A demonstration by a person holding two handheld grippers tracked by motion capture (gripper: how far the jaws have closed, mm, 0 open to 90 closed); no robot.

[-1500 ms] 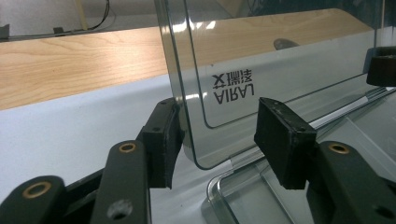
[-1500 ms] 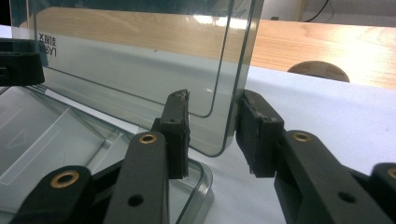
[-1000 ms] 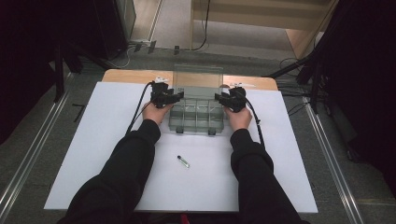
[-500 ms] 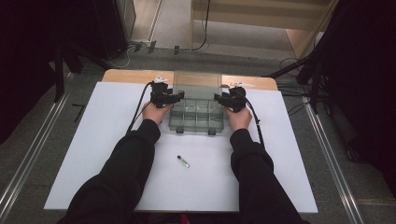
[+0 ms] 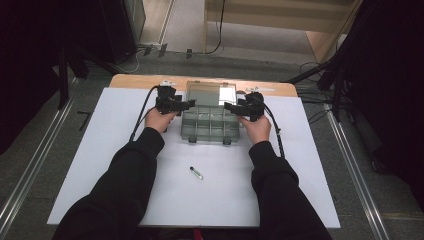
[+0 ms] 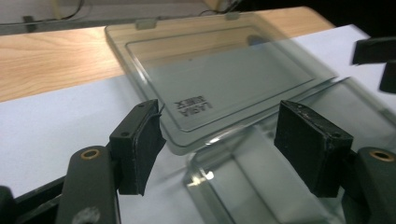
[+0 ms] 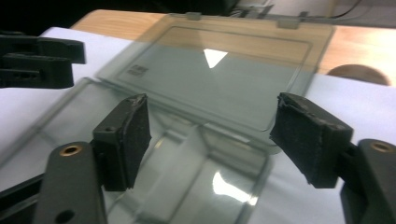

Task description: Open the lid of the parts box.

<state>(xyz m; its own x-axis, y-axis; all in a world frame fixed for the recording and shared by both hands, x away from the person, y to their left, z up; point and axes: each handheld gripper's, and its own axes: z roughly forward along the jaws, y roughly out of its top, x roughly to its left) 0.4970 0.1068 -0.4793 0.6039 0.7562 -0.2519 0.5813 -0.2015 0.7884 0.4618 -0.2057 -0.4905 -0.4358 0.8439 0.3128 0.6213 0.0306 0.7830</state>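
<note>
A clear plastic compartment box (image 5: 207, 125) sits on the white board with its lid (image 5: 210, 93) swung open and lying back toward the far edge. My left gripper (image 5: 183, 105) hovers at the box's left rear corner and my right gripper (image 5: 231, 106) at its right rear corner. Both have just been opening their jaws and now stand open. In the left gripper view the pads (image 6: 140, 140) straddle the lid's near corner (image 6: 196, 107) without touching it. In the right gripper view the pads (image 7: 133, 130) likewise stand clear of the lid (image 7: 210, 79).
A small dark-and-green cylinder (image 5: 196, 173) lies loose on the white board (image 5: 100, 165) in front of the box. The wooden table edge (image 5: 145, 80) runs behind the board. Metal rails (image 5: 350, 165) flank the table, with cables on the floor beyond.
Both grippers' jaws have spread wider and both hands have lifted slightly at the box's rear corners. The box and the small cylinder have stayed put.
</note>
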